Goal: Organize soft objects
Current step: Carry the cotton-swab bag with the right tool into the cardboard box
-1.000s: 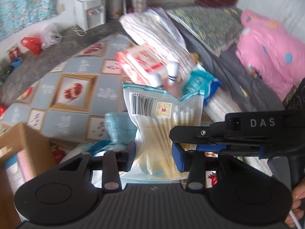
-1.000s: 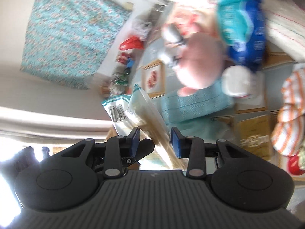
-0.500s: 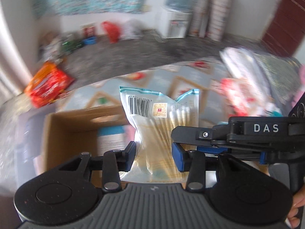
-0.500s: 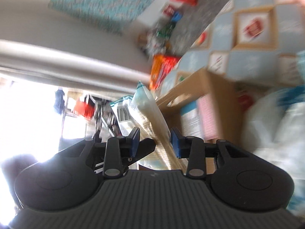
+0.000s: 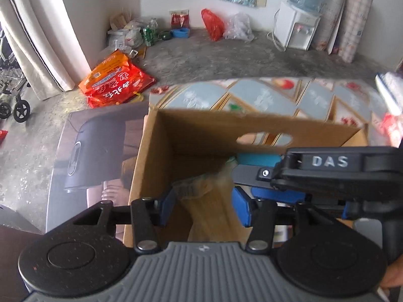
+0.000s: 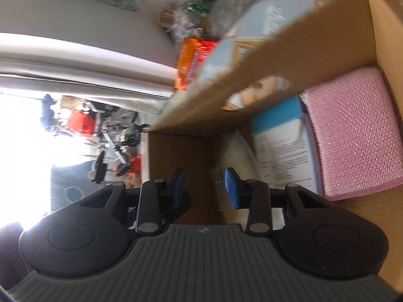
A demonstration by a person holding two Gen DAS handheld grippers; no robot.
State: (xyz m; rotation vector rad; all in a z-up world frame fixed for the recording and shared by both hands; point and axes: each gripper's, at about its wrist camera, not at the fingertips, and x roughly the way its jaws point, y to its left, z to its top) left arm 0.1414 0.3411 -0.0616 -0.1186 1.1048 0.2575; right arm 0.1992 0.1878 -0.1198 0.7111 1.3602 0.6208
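An open cardboard box (image 5: 201, 130) fills the middle of the left wrist view. A clear bag of cotton swabs (image 5: 204, 216), blurred, slants over the box between the blue pads of my left gripper (image 5: 204, 206). Those jaws are opening, and a gap shows beside the bag. In the right wrist view my right gripper (image 6: 204, 186) reaches into the box (image 6: 252, 75). The pale, blurred bag (image 6: 234, 148) lies by its right pad; I cannot tell whether it is pinched. A pink textured pack (image 6: 352, 130) and a blue-and-white pack (image 6: 277, 136) lie inside.
The box stands on a patterned mat (image 5: 264, 98) beside a dark glossy board (image 5: 98, 156). An orange-red bag (image 5: 115, 80) lies on the grey floor, with a water dispenser (image 5: 297, 30) and plastic bags along the far wall. A pale curtain (image 5: 50, 37) hangs at left.
Both grippers swung with the swab bag from the heap of soft things to above the box. The bag has tipped lower between the left pads, which have spread.
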